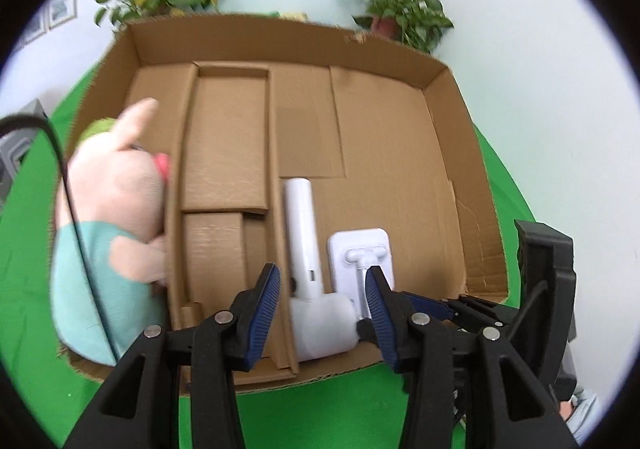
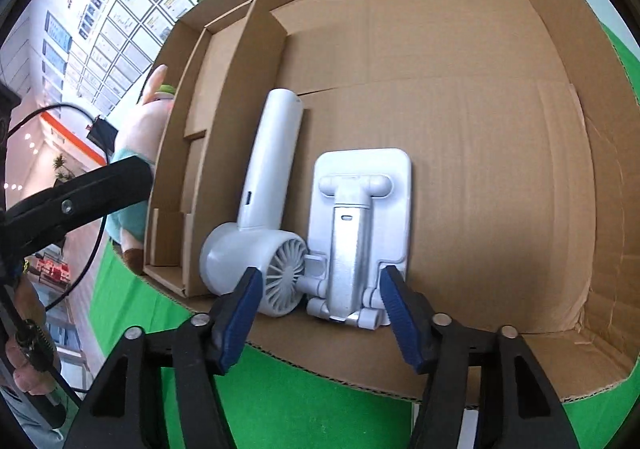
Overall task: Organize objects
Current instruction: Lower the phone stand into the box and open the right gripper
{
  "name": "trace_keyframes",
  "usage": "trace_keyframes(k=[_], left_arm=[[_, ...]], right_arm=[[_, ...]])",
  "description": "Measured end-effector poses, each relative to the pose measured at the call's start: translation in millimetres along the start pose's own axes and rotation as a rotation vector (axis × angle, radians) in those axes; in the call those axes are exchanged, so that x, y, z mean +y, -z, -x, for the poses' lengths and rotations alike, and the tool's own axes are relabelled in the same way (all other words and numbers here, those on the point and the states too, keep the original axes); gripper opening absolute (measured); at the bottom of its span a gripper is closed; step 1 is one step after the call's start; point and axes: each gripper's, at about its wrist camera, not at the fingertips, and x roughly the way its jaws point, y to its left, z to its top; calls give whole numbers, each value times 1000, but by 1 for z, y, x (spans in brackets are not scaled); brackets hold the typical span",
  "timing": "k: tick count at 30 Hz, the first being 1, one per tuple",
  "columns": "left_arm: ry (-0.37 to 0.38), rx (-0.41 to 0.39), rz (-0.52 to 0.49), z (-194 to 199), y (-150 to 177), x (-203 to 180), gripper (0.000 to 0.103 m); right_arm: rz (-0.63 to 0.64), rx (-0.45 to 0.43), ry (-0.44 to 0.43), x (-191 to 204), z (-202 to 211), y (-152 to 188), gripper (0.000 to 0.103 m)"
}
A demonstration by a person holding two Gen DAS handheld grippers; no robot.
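Two white things, a handheld fan (image 2: pixel 260 189) and a folding phone stand (image 2: pixel 360 233), lie side by side in the cardboard box's (image 2: pixel 480 97) wide compartment, just beyond the unclenched, empty right gripper (image 2: pixel 320 313), while the left gripper (image 1: pixel 322 313) hovers released above them, a plush pig (image 1: pixel 116 209) beside the box.

No legible txt anywhere. Framed sheets (image 2: pixel 120 21) on wall at 10 o'clock in right wrist view carry print, too small/blurred to read. Cardboard box (image 2: pixel 460 109), white fan (image 2: pixel 256 209) & white stand (image 2: pixel 360 233): no visible labels or brands.
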Motion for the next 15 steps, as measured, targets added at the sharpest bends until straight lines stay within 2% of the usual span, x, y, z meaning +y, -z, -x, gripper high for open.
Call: trace_keyframes(k=[3,4,5,7,8,9,10,11,14,15], left_arm=[[-55,-83,-14,23,8,6,43],[-82,-124,-24,33,12,6,43],[-109,-167,-34,44,15,6,44],[-180,-273,-62,66,28,5,60],[-220,-322,-73,75,35,4,79],[-264,-379,-84,84,44,2,87],[-311,-444,-96,91,55,0,87],[-340,-473,-107,95,63,-3,87],[-366,-462,-122,92,80,-9,87],[-362,-450,-113,89,86,-10,87]], right_arm=[[30,-54,103,7,12,4,60],[47,-87,160,12,21,7,68],[58,-118,198,17,27,9,84],[91,-217,275,29,46,18,103],[124,-286,321,38,58,31,102],[145,-317,349,44,64,40,102],[164,-342,370,47,72,51,102],[180,-367,390,54,76,62,102],[198,-424,409,64,91,91,102],[201,-444,411,71,91,92,102]])
